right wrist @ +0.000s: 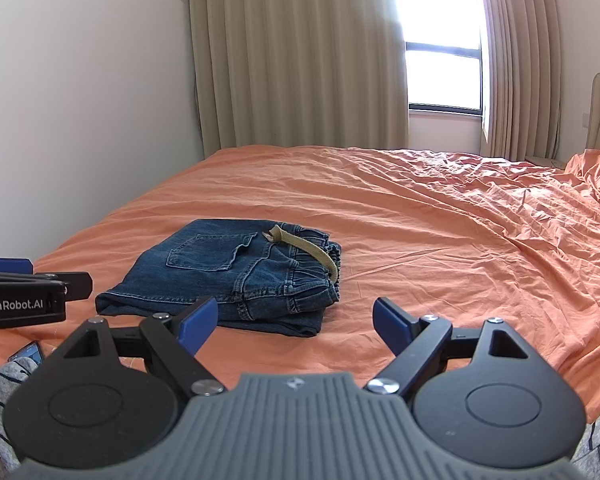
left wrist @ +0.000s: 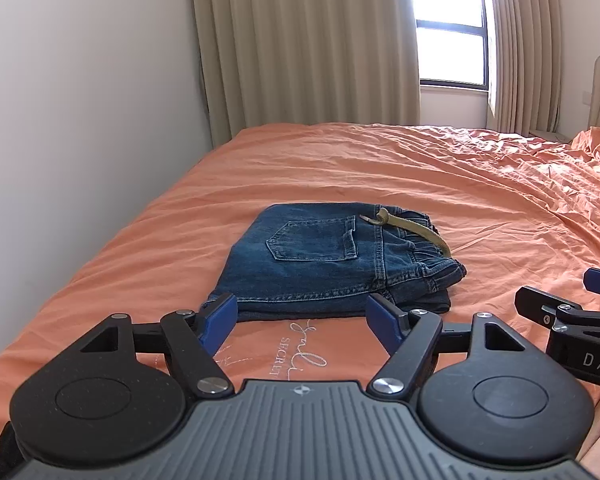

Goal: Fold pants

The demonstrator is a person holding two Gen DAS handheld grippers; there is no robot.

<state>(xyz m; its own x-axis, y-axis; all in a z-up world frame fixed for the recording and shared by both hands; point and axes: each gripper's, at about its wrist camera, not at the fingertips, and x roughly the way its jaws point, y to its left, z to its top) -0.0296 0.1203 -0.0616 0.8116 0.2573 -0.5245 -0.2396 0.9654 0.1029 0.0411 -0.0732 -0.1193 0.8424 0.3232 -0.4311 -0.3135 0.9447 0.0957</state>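
The pants [left wrist: 332,264] lie folded into a compact blue denim stack on the orange bedsheet [left wrist: 380,168], just beyond the embroidered lettering [left wrist: 300,348] on the sheet, which I take as my landmark. That lettering is partly covered by my left gripper's body, so I cannot read all of it. From the left wrist view, the left gripper [left wrist: 304,316] hangs over the lettering with its blue pads spread wide and nothing between them, short of the stack's near edge. On the stack, a back pocket [left wrist: 316,240] faces up, and to its right the gathered waistband carries an olive drawstring [left wrist: 412,232] draped across it. I cannot count the layers underneath; only the near edges show. Farther right of the lettering, the right gripper [right wrist: 296,320] is cut off by the frame edge in the left view; its own camera shows its pads wide apart and empty, near the stack's right corner. A striped garment [right wrist: 4,384] and a dark object I cannot make out peek in at that view's lower left.
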